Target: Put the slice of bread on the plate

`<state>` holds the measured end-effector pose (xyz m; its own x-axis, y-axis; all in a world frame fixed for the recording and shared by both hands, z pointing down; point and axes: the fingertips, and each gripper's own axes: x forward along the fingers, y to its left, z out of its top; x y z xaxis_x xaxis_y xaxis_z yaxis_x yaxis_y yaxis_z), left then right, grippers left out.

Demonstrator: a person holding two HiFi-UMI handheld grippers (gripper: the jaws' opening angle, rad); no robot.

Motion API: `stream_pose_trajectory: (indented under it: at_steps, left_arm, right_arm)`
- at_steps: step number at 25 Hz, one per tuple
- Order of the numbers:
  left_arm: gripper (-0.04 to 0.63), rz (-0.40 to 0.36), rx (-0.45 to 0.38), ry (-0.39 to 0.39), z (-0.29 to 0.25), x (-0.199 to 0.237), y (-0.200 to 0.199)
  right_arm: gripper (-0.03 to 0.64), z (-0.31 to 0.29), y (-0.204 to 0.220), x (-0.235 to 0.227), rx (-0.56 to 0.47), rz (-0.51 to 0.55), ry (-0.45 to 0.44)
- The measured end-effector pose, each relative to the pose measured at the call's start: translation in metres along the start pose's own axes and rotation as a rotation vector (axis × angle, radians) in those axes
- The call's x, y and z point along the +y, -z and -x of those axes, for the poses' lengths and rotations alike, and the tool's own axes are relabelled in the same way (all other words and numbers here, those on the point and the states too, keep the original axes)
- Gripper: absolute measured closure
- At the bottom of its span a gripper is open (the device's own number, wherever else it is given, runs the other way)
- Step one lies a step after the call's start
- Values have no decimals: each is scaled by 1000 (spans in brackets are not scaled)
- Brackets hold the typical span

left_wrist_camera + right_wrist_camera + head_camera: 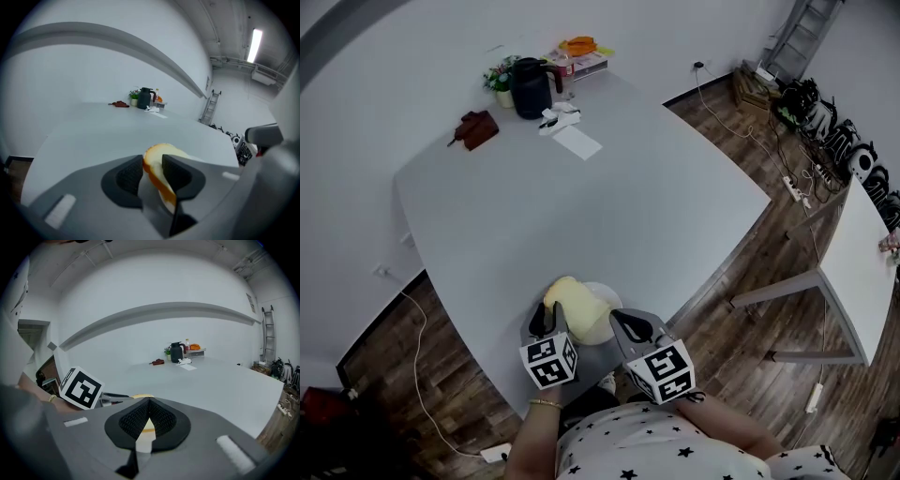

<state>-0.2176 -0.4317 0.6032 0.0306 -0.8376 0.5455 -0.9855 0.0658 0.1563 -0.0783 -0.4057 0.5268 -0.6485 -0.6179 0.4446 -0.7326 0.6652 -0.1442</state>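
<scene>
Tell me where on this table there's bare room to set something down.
The whole middle of the table is bare, from the sheet of paper down to the bread, and out to the right corner. Crowded: the far end around the black jug and brown pouch, and the near edge with the plate.

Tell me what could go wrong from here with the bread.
The bread stands tilted between the left hand-held gripper's open jaws, so it may topple partly off the plate. The plate sits close to the table edge, so a nudge might push it off.
</scene>
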Motion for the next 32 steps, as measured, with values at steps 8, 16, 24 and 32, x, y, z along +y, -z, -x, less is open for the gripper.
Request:
stream_pose_trajectory:
  at_steps: [8, 16, 24, 32]
  left_arm:
    - [526, 1, -47, 18, 28, -16, -19]
    - [586, -31, -107, 95, 86, -63, -47]
    - [588, -44, -132, 99, 111, -73, -48]
    - [588, -43, -131, 100, 123, -75, -42]
  right_arm:
    - [618, 0, -2, 5, -17, 7, -19]
    - [618, 12, -8, 22, -59, 25, -52]
    - [618, 31, -11, 34, -84, 58, -52]
    - [618, 44, -14, 41, -104, 69, -48]
